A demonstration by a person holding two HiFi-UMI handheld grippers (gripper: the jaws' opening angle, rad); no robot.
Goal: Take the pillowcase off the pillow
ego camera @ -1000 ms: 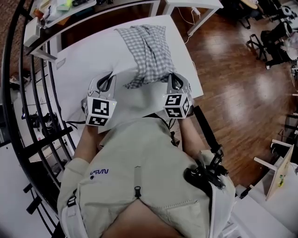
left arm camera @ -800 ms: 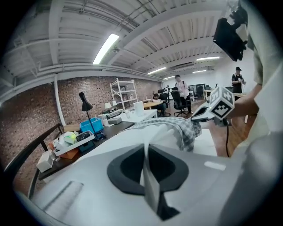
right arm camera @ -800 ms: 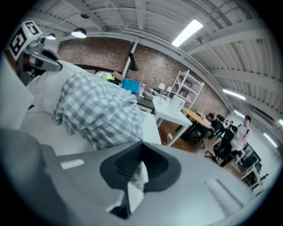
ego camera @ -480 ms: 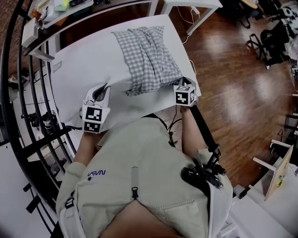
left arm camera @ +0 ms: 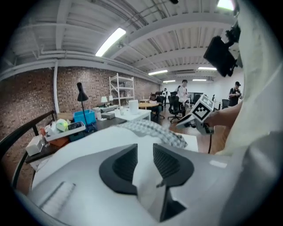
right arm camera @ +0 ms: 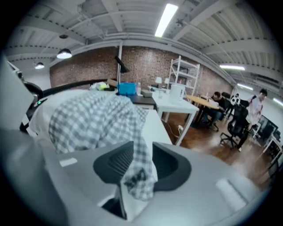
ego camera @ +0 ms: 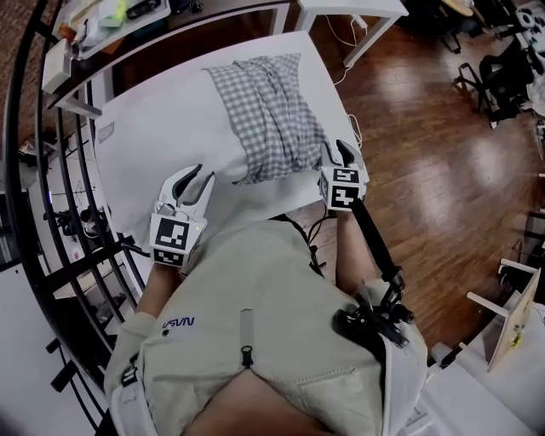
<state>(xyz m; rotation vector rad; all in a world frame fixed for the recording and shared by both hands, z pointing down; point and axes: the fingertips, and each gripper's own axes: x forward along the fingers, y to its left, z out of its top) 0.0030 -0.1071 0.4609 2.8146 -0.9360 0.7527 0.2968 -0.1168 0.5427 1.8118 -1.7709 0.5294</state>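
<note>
A white pillow (ego camera: pixel 162 128) lies on the white table (ego camera: pixel 319 64). The grey checked pillowcase (ego camera: pixel 268 111) is bunched over its far right part. My left gripper (ego camera: pixel 194 180) rests at the pillow's near left. Its jaws have just been opening, and a fold of white pillow (left arm camera: pixel 88 145) stands loose in the left gripper's (left arm camera: pixel 145 152) gap. My right gripper (ego camera: pixel 339 153) sits at the pillowcase's near right corner. Its jaws have also just been opening. In the right gripper's (right arm camera: pixel 142 154) gap a strip of checked pillowcase (right arm camera: pixel 88 119) hangs slack.
A cluttered desk (ego camera: pixel 111 17) with a blue bin stands beyond the table. A black railing (ego camera: pixel 51 170) runs along the left. Wood floor (ego camera: pixel 426 128) lies to the right, with office chairs (ego camera: pixel 502 68) far right. A black cable trails from my right arm.
Both grippers' jaws went from shut to parted. The left gripper slid left, away from the checked hem. The right gripper rolled and sank at the pillow's right edge.
</note>
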